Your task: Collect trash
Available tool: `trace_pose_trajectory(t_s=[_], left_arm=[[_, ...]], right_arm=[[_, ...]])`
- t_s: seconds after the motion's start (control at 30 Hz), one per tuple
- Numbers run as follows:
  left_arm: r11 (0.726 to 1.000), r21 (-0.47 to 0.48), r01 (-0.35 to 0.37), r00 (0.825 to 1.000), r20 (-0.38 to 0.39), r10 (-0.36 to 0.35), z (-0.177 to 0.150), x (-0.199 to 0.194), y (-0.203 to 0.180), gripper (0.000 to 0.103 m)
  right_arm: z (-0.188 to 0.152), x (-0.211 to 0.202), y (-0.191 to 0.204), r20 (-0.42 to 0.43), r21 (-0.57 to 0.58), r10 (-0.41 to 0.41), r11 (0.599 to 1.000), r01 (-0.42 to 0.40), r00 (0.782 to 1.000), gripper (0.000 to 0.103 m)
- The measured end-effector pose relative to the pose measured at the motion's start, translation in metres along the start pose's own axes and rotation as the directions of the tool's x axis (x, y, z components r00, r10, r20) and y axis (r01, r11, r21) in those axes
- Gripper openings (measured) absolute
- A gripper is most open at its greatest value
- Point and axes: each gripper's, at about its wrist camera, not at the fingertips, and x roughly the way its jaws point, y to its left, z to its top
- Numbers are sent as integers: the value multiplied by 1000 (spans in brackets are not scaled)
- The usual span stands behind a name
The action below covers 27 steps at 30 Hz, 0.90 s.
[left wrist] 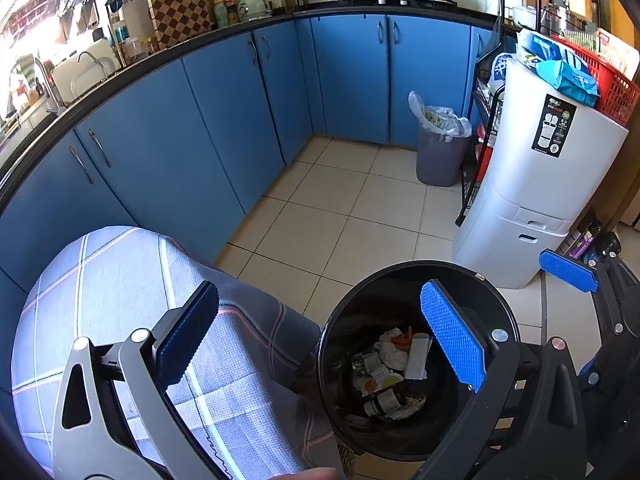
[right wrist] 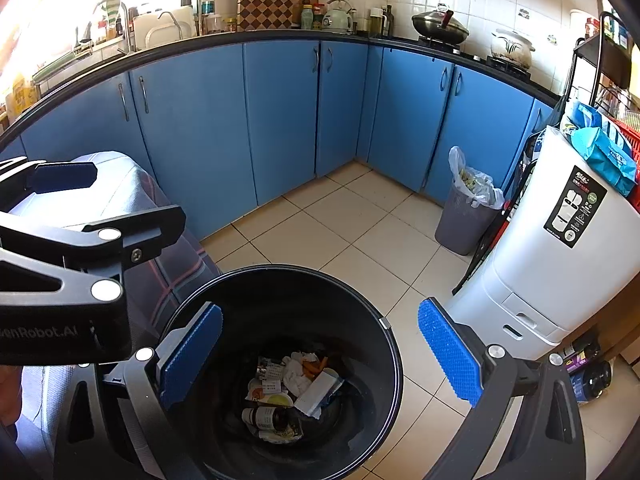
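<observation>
A black round trash bin (left wrist: pixel 500 292) stands on the tiled floor; it also shows in the right wrist view (right wrist: pixel 384 320). Inside lie crumpled paper (right wrist: pixel 296 372), a white carton (right wrist: pixel 318 396), a brown bottle (right wrist: pixel 264 418) and orange scraps (right wrist: pixel 314 366). My left gripper (left wrist: pixel 320 336) is open and empty above the gap between the bin and a table with a grey checked cloth (left wrist: pixel 104 280). My right gripper (right wrist: pixel 320 356) is open and empty over the bin's mouth. The left gripper's body (right wrist: pixel 72 272) shows at the left in the right wrist view.
Blue cabinets (right wrist: pixel 280 120) under a black counter run along the back. A grey bin with a plastic liner (left wrist: pixel 440 148) stands in the corner. A white tall appliance (left wrist: pixel 540 184) carries blue packs and a red basket. Bottles (right wrist: pixel 588 376) stand on the floor at right.
</observation>
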Motion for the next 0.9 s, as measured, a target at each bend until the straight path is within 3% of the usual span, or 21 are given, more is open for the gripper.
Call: trace_pose_trajectory(t_s=[0.9], left_arm=[[1000, 10, 2, 1000, 14, -2, 0, -8, -2, 100]], right_arm=[[4, -4, 4, 6, -5, 2, 1000, -2, 1000, 96]])
